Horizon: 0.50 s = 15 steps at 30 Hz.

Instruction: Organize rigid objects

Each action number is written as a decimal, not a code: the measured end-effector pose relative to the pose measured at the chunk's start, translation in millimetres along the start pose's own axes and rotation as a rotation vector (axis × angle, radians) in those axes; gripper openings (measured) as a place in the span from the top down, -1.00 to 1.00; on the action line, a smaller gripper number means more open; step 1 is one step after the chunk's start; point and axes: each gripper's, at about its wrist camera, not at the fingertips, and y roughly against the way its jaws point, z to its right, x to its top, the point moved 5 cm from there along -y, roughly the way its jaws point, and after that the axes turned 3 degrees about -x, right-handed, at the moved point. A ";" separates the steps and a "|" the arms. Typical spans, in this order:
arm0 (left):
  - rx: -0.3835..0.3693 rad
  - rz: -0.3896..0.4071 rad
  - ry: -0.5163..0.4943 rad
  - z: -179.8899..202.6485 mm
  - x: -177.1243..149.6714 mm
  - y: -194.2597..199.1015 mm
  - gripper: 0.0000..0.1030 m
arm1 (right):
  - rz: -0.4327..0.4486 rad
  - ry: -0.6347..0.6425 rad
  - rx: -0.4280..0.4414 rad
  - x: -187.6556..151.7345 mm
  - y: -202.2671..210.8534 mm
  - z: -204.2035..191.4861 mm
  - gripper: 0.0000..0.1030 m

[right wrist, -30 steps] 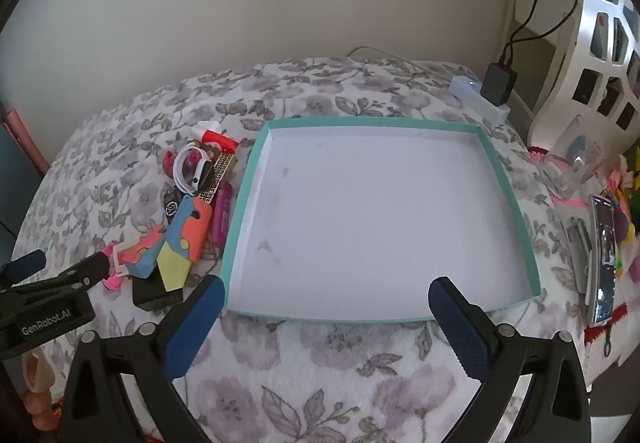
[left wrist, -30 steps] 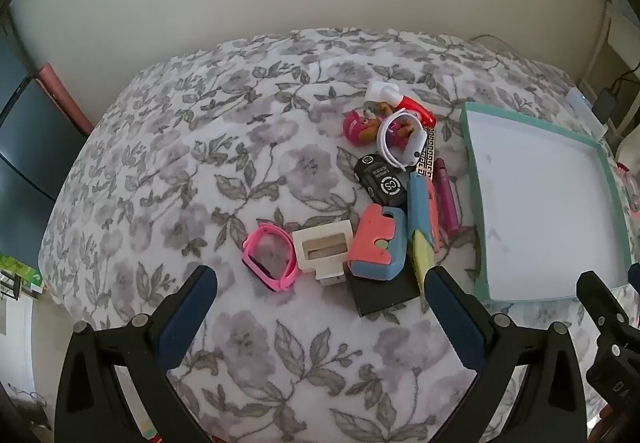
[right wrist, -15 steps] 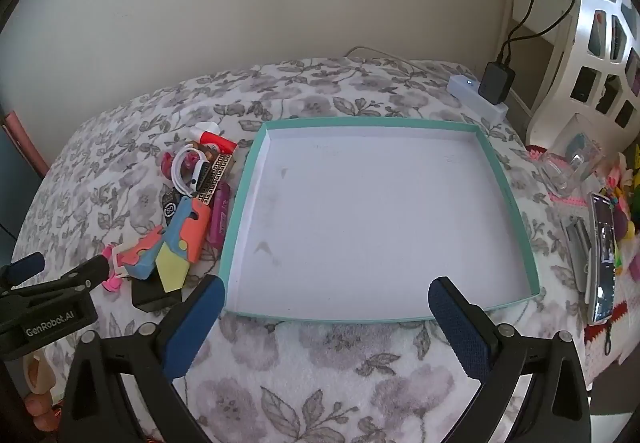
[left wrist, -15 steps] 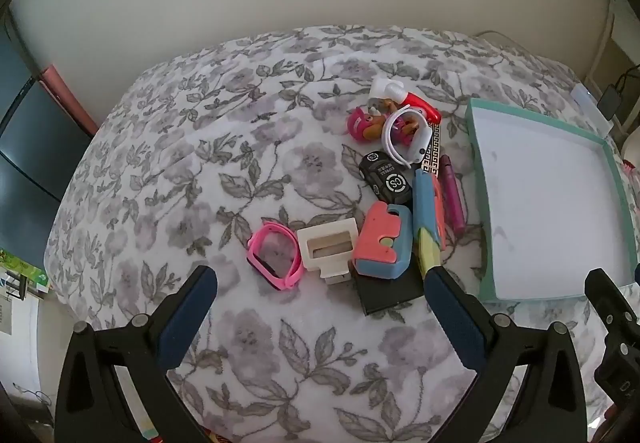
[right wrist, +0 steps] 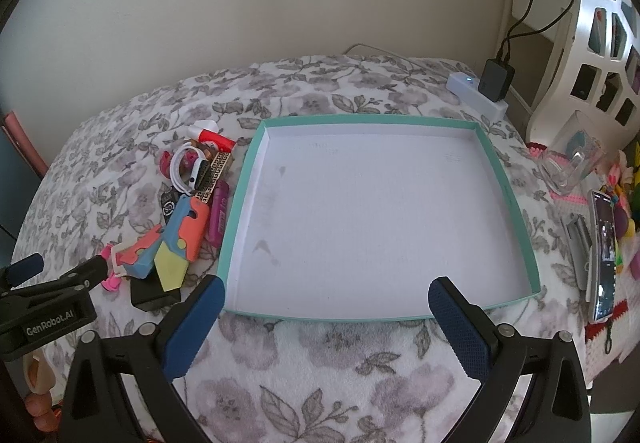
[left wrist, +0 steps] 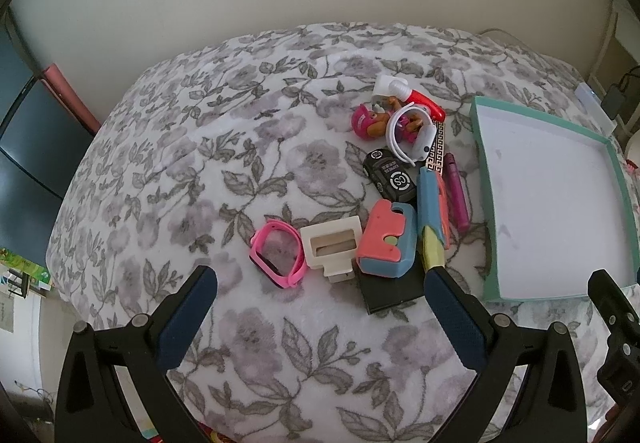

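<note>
Ahead, your left hand-held gripper (left wrist: pixel 320 283) is spread, holding nothing; at twelve o'clock lies the pink watch (left wrist: pixel 277 254), seemingly light and stiff—pinch its band across.

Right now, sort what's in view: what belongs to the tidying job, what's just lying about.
For the job: teal tray, pink watch, cream clip, black toy car, purple tube, white band, both claws open.

Lying about: charger, glass, phone.
</note>
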 end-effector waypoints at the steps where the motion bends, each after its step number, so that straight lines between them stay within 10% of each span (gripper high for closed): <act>1: 0.000 -0.001 0.000 -0.2 0.0 -0.2 -1.00 | 0.000 0.001 -0.001 -0.1 -0.2 -0.3 -1.00; 15: 0.005 -0.007 0.002 -2.1 -1.6 -2.4 -1.00 | -0.005 0.002 -0.006 -0.4 -1.2 -0.7 -1.00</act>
